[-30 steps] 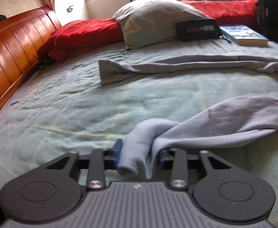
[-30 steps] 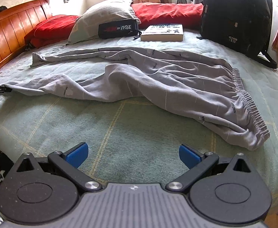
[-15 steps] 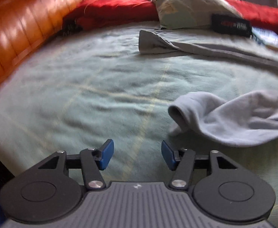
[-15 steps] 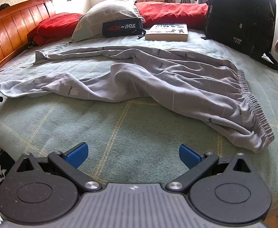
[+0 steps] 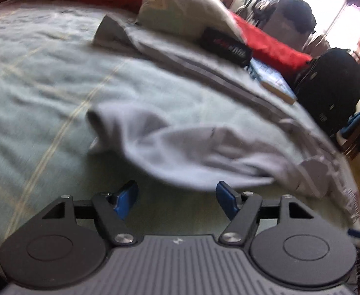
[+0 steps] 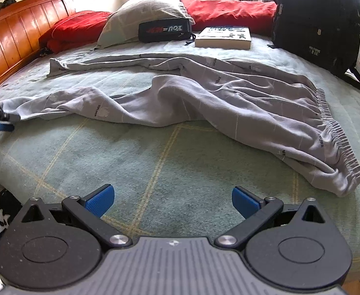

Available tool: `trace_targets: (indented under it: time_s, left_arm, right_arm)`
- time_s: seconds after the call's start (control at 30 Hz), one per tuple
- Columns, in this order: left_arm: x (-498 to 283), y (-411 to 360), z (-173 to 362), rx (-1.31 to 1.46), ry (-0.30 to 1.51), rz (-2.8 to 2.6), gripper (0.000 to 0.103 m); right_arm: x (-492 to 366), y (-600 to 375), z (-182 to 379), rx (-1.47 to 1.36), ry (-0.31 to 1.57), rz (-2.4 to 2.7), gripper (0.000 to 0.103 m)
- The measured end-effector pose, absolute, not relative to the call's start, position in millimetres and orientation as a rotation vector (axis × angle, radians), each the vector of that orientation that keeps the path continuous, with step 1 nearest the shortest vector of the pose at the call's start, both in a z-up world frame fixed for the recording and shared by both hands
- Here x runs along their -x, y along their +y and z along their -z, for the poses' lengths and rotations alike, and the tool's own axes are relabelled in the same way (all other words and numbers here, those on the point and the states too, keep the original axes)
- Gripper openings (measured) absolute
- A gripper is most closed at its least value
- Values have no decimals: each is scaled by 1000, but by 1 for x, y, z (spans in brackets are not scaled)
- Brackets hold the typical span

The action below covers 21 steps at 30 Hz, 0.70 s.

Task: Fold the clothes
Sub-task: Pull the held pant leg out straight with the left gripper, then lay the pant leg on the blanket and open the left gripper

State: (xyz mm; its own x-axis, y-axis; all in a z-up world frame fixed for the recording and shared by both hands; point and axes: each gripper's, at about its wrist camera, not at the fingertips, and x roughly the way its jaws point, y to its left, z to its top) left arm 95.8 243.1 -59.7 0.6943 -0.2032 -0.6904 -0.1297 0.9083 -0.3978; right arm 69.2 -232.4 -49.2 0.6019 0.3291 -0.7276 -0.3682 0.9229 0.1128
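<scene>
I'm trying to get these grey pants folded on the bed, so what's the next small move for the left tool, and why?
Probably bring the left tool forward over the near leg's cuff and close on it. Its jaws have just been opening, nothing sits between them, and the grey pants lie sprawled, the near leg crooked. The right tool hangs open short of the waistband.

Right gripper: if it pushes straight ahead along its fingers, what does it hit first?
Most likely the bare green checked bedspread: the open right gripper points down at it with nothing between. The grey patterned trousers lie farther on; depth is hard to judge.
</scene>
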Motion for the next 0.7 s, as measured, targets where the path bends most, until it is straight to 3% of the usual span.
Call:
trace_targets:
  time_s: [0.47, 0.53, 0.57, 0.6, 0.7]
  left_arm:
    - [-115, 305, 84, 721, 652, -76, 67]
    - [-113, 313, 84, 742, 625, -99, 49]
    - [-113, 315, 84, 738, 628, -111, 32]
    - [-114, 318, 84, 733, 630, -123, 23]
    - [-110, 316, 76, 652, 598, -174, 13]
  right_arm:
    - [-74, -222, 44, 65, 849, -439, 103]
    - [-75, -220, 45, 61, 854, -446, 103]
    - [-75, -219, 46, 61, 858, -449, 103]
    - [-75, -218, 47, 65, 861, -447, 103]
    - [-76, -216, 50, 72, 873, -441, 103]
